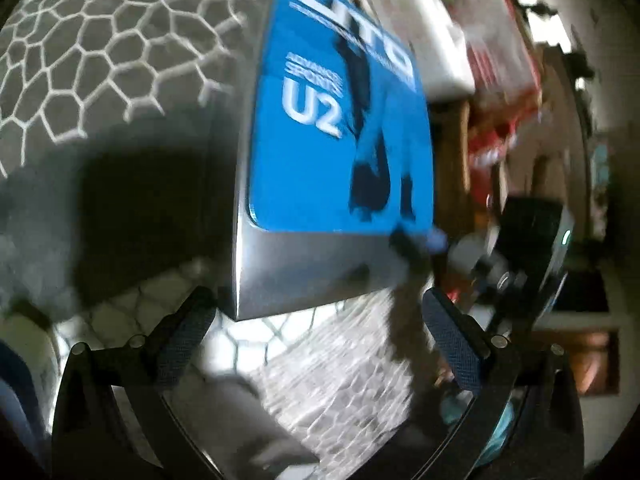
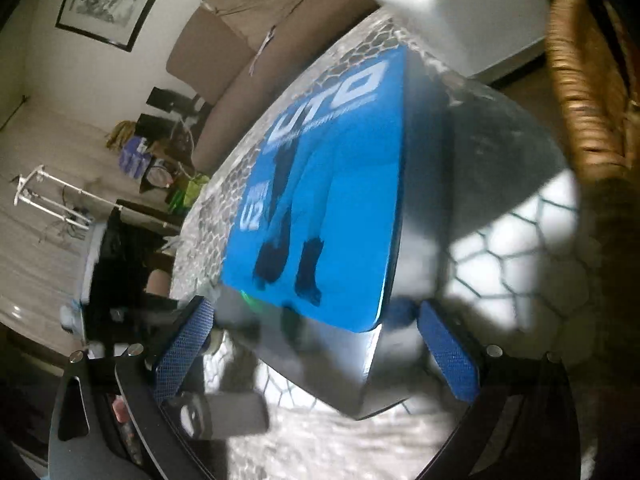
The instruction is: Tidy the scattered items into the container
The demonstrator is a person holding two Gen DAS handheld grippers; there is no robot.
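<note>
A flat blue and silver box printed "UTO U2" [image 1: 340,140] lies on a table under a honeycomb-patterned cloth [image 1: 100,60]. My left gripper [image 1: 320,320] is open and its fingers straddle the box's near silver corner without touching it. To the right in the left wrist view, the right gripper's blue fingertip [image 1: 436,236] sits at the box's edge. In the right wrist view the box [image 2: 320,200] fills the middle. The right gripper [image 2: 316,344] stands open with the box's near end between its blue pads [image 2: 448,352]. Both views are blurred.
A white block [image 2: 452,12] stands on the table beyond the box, also in the left wrist view as the white block [image 1: 432,40], with red packaging [image 1: 500,60] beside it. A woven wicker basket [image 2: 580,80] rises at the right. A sofa [image 2: 240,40] and floor clutter lie to the left.
</note>
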